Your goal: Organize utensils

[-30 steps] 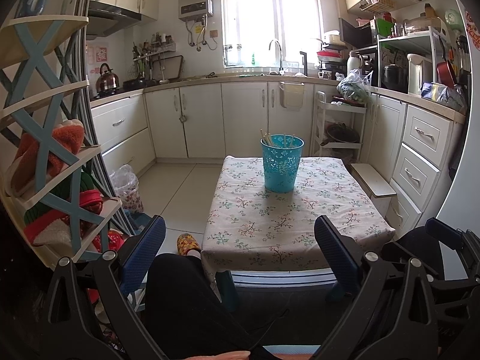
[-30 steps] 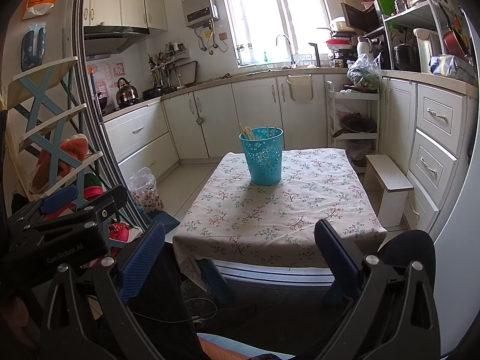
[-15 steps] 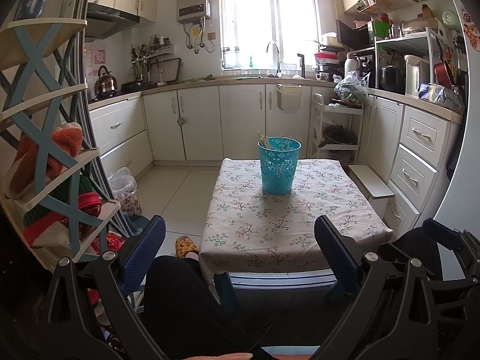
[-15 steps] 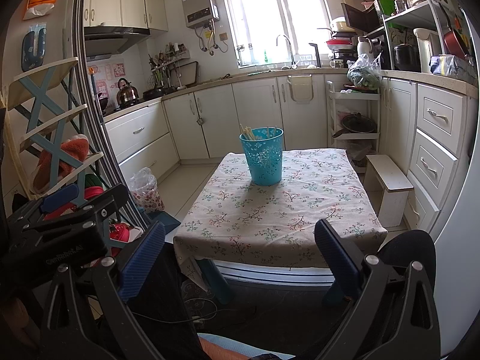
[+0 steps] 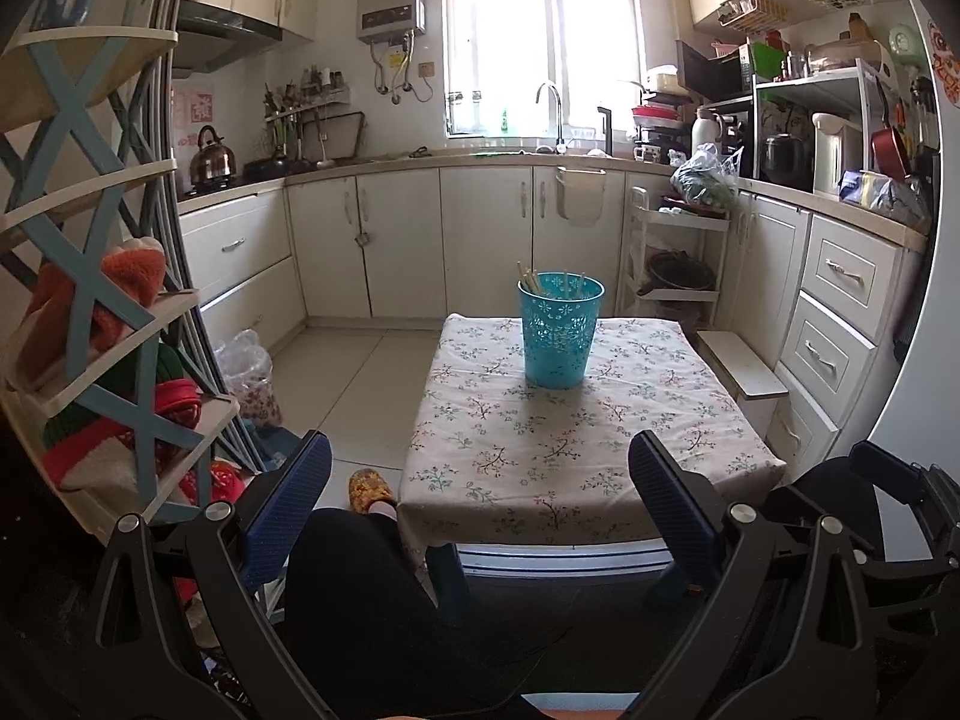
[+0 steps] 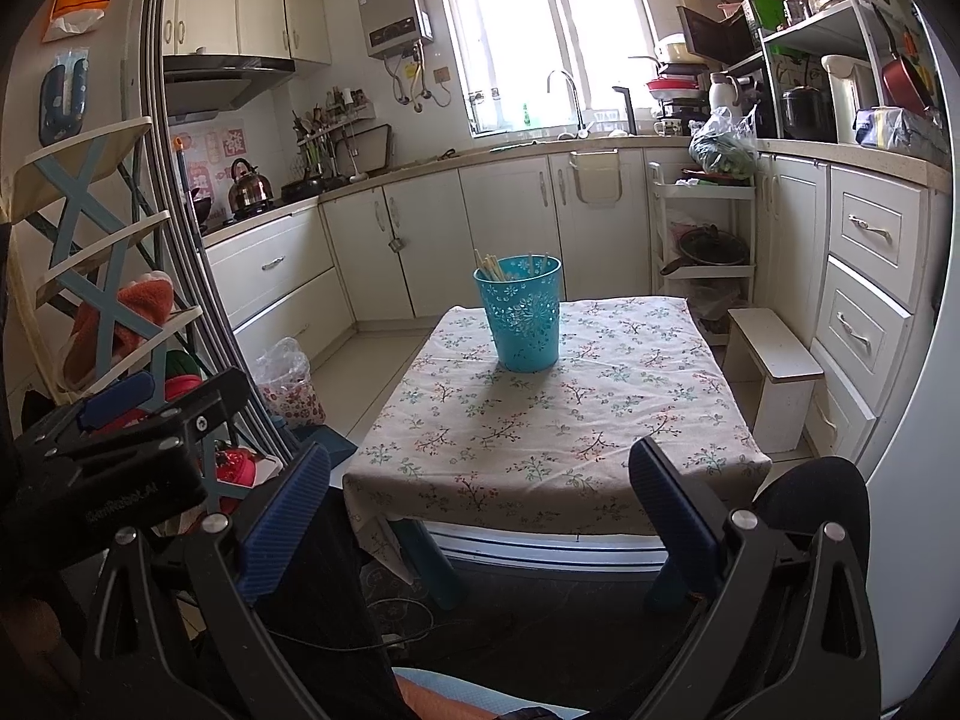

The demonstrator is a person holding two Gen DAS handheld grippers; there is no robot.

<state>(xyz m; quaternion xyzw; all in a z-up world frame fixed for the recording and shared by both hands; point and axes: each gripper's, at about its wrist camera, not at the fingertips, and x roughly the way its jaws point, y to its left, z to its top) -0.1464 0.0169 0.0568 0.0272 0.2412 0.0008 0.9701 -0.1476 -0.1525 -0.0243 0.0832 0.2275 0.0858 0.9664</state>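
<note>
We've got both hand-held grippers held low, well back from the surface [image 5: 576,456], which has a flowery cloth over it. The left hand-held gripper [image 5: 480,504] is spread wide open with nothing between its blue pads [image 5: 288,510], and the right hand-held gripper [image 6: 480,504] is the same, wide open and holding nothing.

Straight ahead of both, past the fingertips and well apart from them, a teal basket [image 5: 561,330] stands upright on the far half of the surface. From the right one it sits a bit left of centre [image 6: 521,315]. Chopsticks [image 5: 531,281] poke up out of it, leaning on its left rim, with a few more sticks toward the back.

Off to our left there's a shelf rack [image 5: 90,276] with red and orange stuff on it, and a small white stool [image 6: 777,354] sits right of the surface.
</note>
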